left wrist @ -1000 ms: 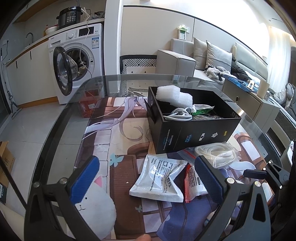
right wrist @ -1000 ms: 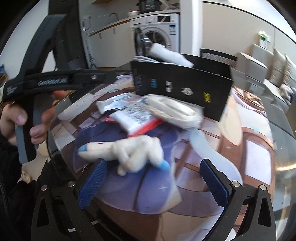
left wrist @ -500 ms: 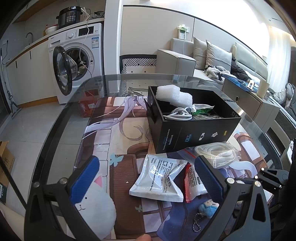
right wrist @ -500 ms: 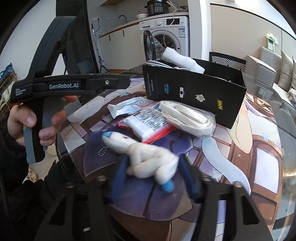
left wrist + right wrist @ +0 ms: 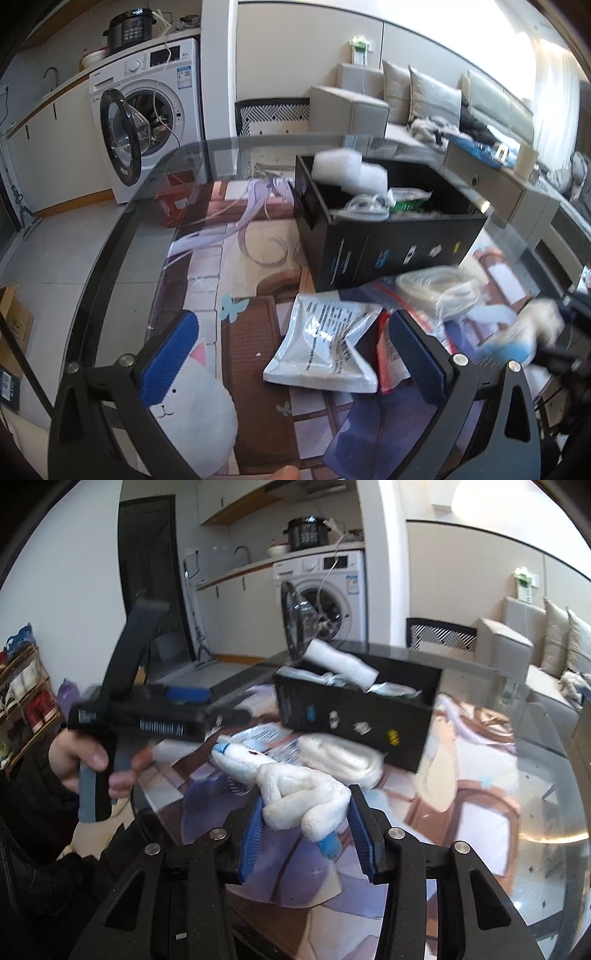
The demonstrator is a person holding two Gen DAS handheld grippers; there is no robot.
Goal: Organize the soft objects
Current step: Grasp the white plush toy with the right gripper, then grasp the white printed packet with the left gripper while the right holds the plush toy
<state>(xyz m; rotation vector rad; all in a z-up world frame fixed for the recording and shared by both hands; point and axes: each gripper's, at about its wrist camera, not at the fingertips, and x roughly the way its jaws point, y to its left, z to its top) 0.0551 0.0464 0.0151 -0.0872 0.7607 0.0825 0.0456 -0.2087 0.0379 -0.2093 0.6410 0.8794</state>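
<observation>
The white plush toy with blue tips (image 5: 303, 797) sits between the blue pads of the right gripper (image 5: 306, 840), whose jaws are closing and already press its body on both sides; the toy is clear of the printed picture mat (image 5: 461, 786) below it. In the left wrist view the same toy (image 5: 532, 328) shows only as a blurred pale shape at the right edge.

The left gripper (image 5: 291, 354) stands with jaws wide apart and nothing between them, held by a hand (image 5: 92, 760) above the near edge of the round glass table (image 5: 110, 266).

Beyond the toy stands the open black cardboard box (image 5: 354, 716), holding a white foam block (image 5: 347, 170), a coiled white cable (image 5: 364, 210) and a green packet (image 5: 410, 203). Between toy and box lie three obstructions: a clear bag of coiled white tubing (image 5: 340, 760), a red-edged zip bag (image 5: 388, 369) and a flat silver foil pouch with printed text (image 5: 325, 347), the pouch overlapping the zip bag. A flat white cat-face cushion (image 5: 192, 410) lies on the mat beneath the left gripper's near finger.

A white washing machine with its door open (image 5: 147, 122) stands beyond the table.
</observation>
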